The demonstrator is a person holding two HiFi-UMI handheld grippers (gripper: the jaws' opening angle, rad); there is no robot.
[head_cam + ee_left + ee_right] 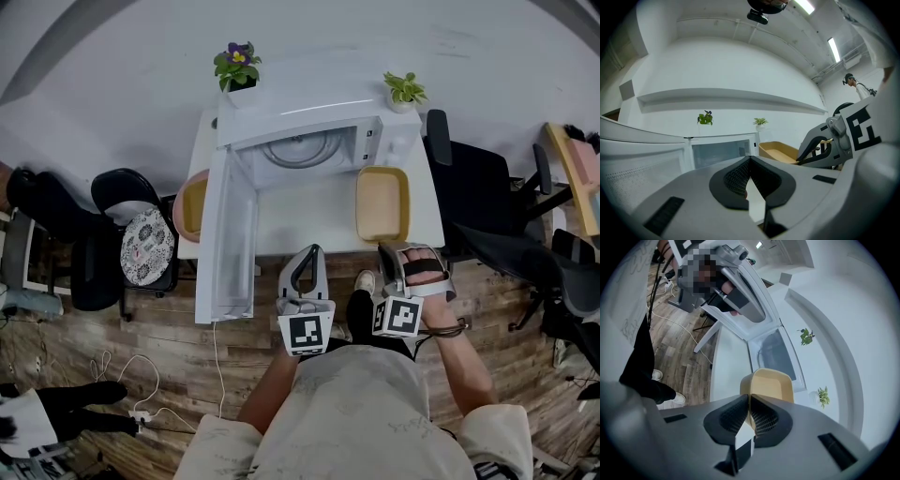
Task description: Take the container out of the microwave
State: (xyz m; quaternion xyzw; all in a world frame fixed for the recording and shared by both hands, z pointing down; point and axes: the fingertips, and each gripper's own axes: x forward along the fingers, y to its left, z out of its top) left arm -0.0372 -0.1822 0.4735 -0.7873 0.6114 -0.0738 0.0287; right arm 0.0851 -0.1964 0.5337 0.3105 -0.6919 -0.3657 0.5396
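I've got the left gripper [309,251] level, jaws closed and empty; the right gripper [401,248] is tilted down, pinched on the container [382,202] rim.

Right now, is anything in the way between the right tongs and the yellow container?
No, nothing visible. The right tongs appear closed on the near rim of the container. It sits on the table, in front of the open microwave, already outside it. The door hangs open off to the left, away from both.
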